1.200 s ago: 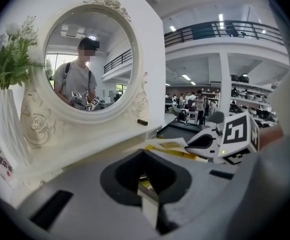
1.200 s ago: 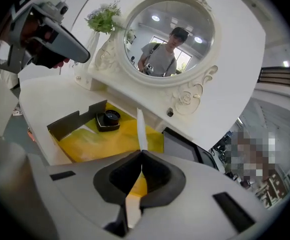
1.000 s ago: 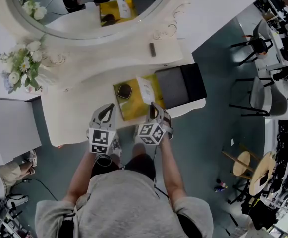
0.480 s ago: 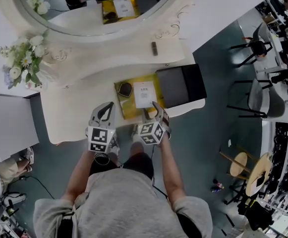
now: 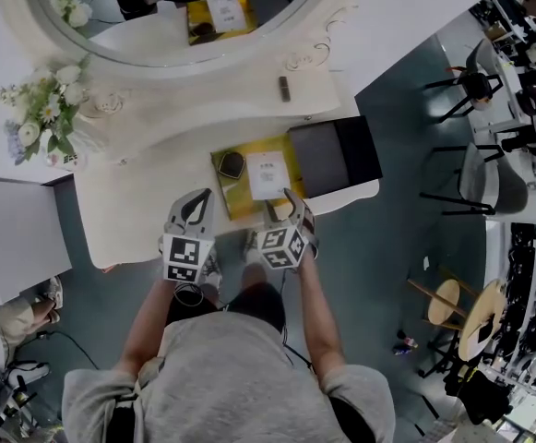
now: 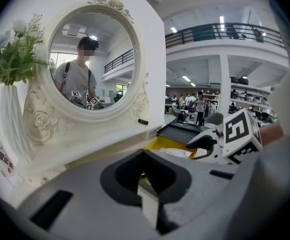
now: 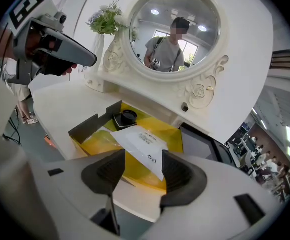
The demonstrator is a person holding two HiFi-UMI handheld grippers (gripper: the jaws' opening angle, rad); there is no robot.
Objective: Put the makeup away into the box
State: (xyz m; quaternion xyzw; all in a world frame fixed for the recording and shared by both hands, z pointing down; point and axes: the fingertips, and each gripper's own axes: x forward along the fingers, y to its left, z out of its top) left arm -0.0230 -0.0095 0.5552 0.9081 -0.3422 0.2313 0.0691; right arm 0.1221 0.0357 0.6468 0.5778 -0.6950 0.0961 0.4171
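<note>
On the dressing table (image 5: 138,210), the sachet (image 5: 269,174) lies in the box (image 5: 235,203) straight ahead of the right gripper (image 7: 144,165), whose empty jaws have just been opening; the left gripper (image 5: 194,212) is closed.

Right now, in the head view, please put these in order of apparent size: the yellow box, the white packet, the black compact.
Largest: yellow box.
Middle: white packet.
Smallest: black compact.
They lie together, so distance from the camera hardly matters.

- Grey plastic left gripper (image 5: 200,199) with a square-marker cube, held forward and angled slightly down, jaws closed together.
- Grey plastic right gripper (image 7: 143,168) just beside it, tilted steeply down, jaws just opening, nothing between them.
</note>
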